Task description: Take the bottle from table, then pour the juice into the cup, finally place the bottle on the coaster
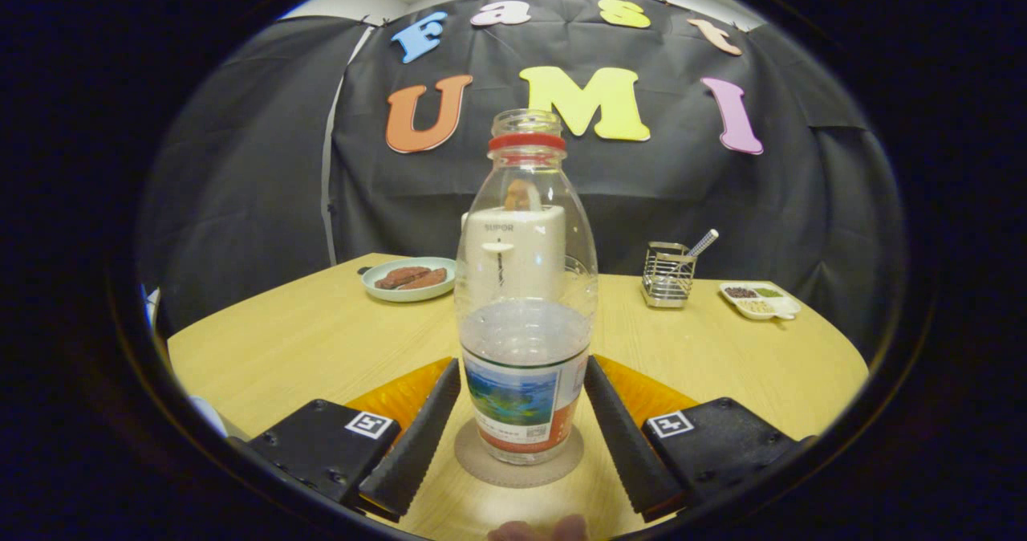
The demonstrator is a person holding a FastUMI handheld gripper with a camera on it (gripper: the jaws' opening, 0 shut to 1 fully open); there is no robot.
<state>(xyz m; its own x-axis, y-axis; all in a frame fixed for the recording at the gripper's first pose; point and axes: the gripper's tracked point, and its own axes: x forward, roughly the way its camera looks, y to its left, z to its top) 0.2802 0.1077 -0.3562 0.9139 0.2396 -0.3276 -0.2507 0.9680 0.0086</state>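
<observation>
In the gripper view, the bottle point(525, 300) stands upright on a round coaster point(518, 457) on the wooden worktop point(321, 340), uncapped, with a red ring at its neck and a little clear liquid low inside. It sits between the two fingers of the hand-held gripper point(521, 421). The jaws flank the bottle's lower body at label height, spread about as wide as the bottle; the left one looks to be touching the label and the right one stands just beside it, so I cannot tell whether they grip or have let go.

With the bottle on the coaster, my reading is that the task is at its last step, the placing. If so, the next move calls for opening the jaws clear of both sides and drawing straight back without nudging the bottle.

A white cup point(515, 252) stands just beyond the bottle, seen through its clear wall; the word "SUPOR" can be read on it. The bottle's label point(521, 404) carries a landscape picture and small print too fine to read.

Farther back are a plate point(409, 278), a wire holder point(667, 274) and a small divided dish point(759, 300).
</observation>
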